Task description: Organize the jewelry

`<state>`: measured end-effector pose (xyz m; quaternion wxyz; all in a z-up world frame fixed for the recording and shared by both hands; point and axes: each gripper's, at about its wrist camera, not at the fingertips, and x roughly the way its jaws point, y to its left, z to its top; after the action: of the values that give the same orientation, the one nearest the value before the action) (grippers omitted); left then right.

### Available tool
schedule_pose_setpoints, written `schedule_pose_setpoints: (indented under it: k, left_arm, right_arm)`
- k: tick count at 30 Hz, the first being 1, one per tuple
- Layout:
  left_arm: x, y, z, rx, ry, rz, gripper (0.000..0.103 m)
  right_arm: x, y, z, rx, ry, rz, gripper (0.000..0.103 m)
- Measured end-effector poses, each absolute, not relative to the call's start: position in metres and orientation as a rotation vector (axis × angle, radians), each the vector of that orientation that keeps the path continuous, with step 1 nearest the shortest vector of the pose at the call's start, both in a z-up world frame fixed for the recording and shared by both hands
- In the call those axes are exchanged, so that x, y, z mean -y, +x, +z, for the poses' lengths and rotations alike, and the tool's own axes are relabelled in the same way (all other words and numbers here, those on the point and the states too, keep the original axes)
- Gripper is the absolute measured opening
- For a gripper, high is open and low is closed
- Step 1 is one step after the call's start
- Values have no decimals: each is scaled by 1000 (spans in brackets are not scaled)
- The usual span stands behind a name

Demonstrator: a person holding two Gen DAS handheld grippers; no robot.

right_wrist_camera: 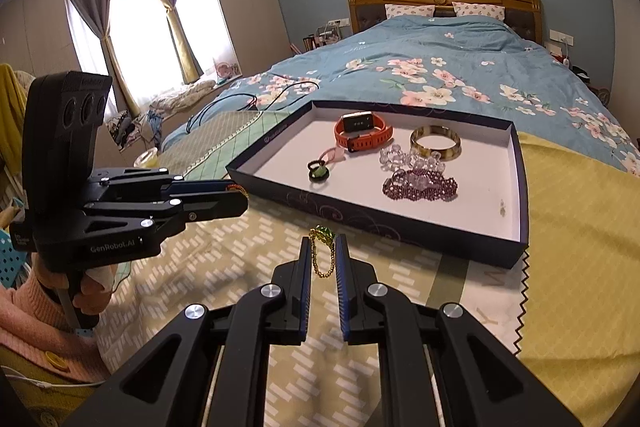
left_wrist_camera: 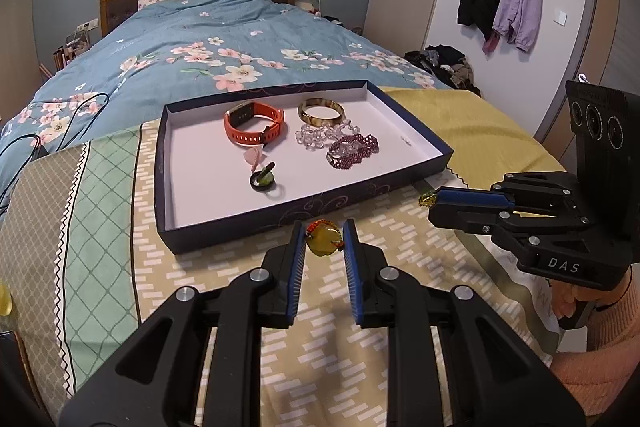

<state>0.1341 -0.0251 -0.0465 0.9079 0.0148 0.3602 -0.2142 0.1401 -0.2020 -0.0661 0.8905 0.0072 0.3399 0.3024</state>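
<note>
Between the blue pads of my left gripper point(left_wrist_camera: 324, 241) sits a yellow pendant point(left_wrist_camera: 323, 243) with an orange-red beaded edge, clamped at the fingertips; its lower rim dips out of sight behind the pads. At three o'clock in that view my right gripper point(left_wrist_camera: 434, 201) comes in sideways, and only a gold-green speck shows at its tip. From the right wrist the same gripper point(right_wrist_camera: 322, 247) pinches a green charm point(right_wrist_camera: 323, 233) on a gold chain point(right_wrist_camera: 322, 263), the chain hanging in a loop between the fingers; the charm's shape is too small to read. At nine o'clock there my left gripper point(right_wrist_camera: 236, 193) shows edge-on, the pendant reduced to an orange glint.

At twelve o'clock lies the dark tray point(left_wrist_camera: 424, 139) on the patterned bedspread point(left_wrist_camera: 224, 267). Inside it rest an orange watch point(left_wrist_camera: 254, 127), a horn-coloured bangle point(left_wrist_camera: 322, 111), a clear bead bracelet point(left_wrist_camera: 320, 137) touching a purple bead bracelet point(left_wrist_camera: 354, 151), and a small black ring with a green piece point(left_wrist_camera: 264, 179), beside something pink I cannot identify. A tiny pale fleck near the tray's right wall is unreadable.
</note>
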Motion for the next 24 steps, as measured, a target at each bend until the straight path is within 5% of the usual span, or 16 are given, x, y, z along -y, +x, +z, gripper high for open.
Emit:
schedule_pose_setpoints:
  k: [24]
  left_arm:
    - [24,133,-36,-705,26,-414,20]
  right_arm:
    - [199,148,-58,-675,42,629,10]
